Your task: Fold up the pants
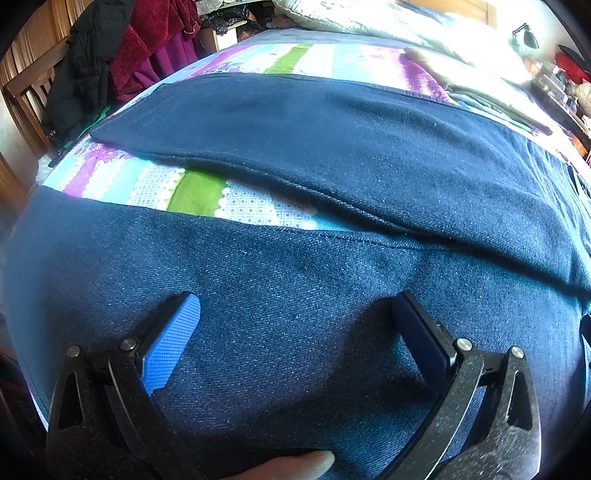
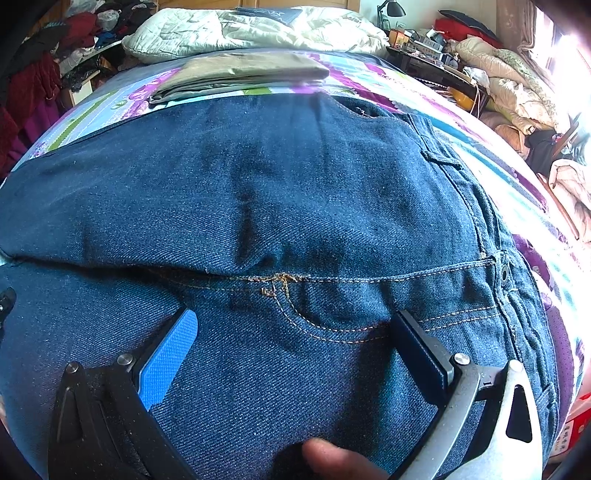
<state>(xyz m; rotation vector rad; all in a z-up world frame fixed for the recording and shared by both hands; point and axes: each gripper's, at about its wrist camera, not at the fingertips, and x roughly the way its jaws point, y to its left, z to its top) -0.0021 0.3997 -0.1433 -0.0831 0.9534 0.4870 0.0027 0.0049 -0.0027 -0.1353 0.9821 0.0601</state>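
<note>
Now we have both tools low over the near half of the jeans [image 1: 295, 332], which lie spread flat on the bed [image 1: 110, 173]. Our left tool [image 1: 295, 314] hovers over the near leg with its fingers wide apart and nothing between them, a fingertip showing at the bottom edge of its view. Our right tool [image 2: 295, 328] is likewise spread and empty, over the seat area just short of the fly seam [image 2: 280, 280] and the curved pocket stitching.

To do this step well, we judge each tool should slide to the near outer edge of the denim and pinch one layer pair cleanly, not bunch cloth from the middle. Then we lift both ends together and carry the near leg across onto the far leg [image 1: 314, 122], matching seam to seam. The gap of striped bedcover between the legs tells us how far to travel. The waistband [image 2: 476, 206] at the right should line up first, since it is stiffest. Beyond the jeans, a folded tan garment [image 2: 243, 74] and pillows [image 2: 251, 29] sit clear of our path.
</note>
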